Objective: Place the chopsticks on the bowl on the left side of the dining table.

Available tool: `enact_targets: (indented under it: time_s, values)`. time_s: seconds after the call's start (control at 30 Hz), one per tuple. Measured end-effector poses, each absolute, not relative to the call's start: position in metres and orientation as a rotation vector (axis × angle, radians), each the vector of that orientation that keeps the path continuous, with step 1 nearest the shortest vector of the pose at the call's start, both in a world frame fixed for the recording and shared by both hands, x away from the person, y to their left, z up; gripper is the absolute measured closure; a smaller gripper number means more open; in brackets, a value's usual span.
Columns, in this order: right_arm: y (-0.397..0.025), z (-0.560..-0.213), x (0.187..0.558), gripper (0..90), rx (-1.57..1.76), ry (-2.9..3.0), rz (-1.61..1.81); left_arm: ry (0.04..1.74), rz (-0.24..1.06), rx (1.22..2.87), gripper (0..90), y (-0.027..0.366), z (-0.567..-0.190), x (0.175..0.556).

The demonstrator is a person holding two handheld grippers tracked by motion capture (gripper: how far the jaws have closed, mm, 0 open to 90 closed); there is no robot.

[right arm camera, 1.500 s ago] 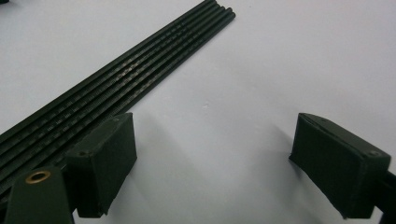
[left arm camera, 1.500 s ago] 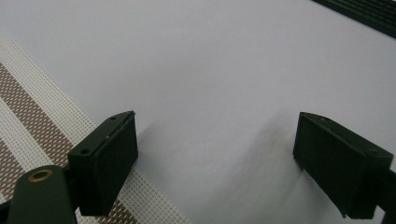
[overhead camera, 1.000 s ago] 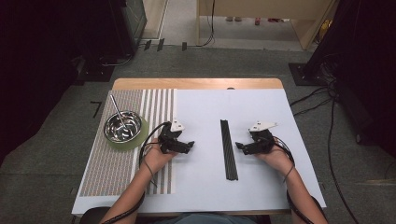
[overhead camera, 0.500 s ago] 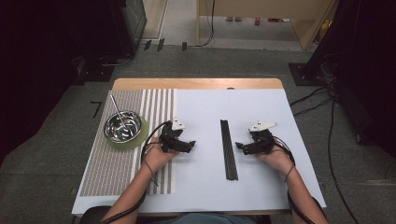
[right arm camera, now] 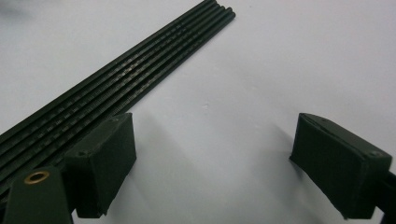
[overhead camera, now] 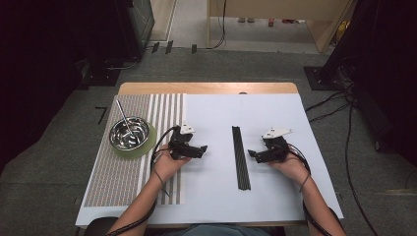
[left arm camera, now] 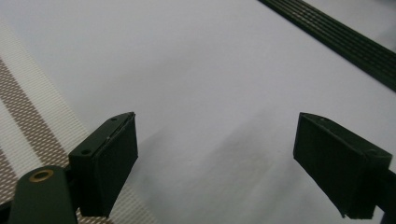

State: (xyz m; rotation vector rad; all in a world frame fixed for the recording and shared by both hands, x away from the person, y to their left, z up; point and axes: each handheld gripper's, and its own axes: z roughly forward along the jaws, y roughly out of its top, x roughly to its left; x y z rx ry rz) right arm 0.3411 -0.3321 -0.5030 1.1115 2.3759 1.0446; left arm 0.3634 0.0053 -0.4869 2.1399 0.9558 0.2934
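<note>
Rods first: a flat bundle of thin black rods (overhead camera: 241, 157) lies lengthwise on the white sheet of the counter (overhead camera: 275, 196), between the two hands and touched by neither. The left tool (overhead camera: 200, 149) rests near the striped woven mat (overhead camera: 123, 182), jaws spread wide and empty, pointed toward the bundle but well apart from it. The right tool (overhead camera: 252, 155) sits just beside the rods, jaws likewise spread with nothing between them; in the right gripper view its left jaw is close against the bundle's edge (right arm camera: 116, 88). This looks like the approach before a pickup. Next, I judge, the right tool must slide over the rods and straddle one or several before closing. A shiny steel bowl (overhead camera: 129, 133) on a green disc stands off to the left.
</note>
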Motion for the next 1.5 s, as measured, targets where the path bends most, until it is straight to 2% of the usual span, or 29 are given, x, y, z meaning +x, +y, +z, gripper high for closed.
enact_targets:
  time_s: [0.47, 0.93, 1.5]
  values:
    - [-0.332, -0.503, 0.341, 13.3, 1.115, 2.377, 1.043, 0.88, 0.277, 2.171, 14.3, -0.018, -0.486, 0.351]
    - [-0.332, -0.503, 0.341, 13.3, 1.116, 2.378, 1.042, 0.884, 0.221, 2.147, 14.3, -0.031, -0.483, 0.348]
    - [-0.332, -0.503, 0.341, 13.3, 1.116, 2.376, 1.042, 0.84, 0.219, 2.146, 14.7, -0.044, -0.478, 0.346]
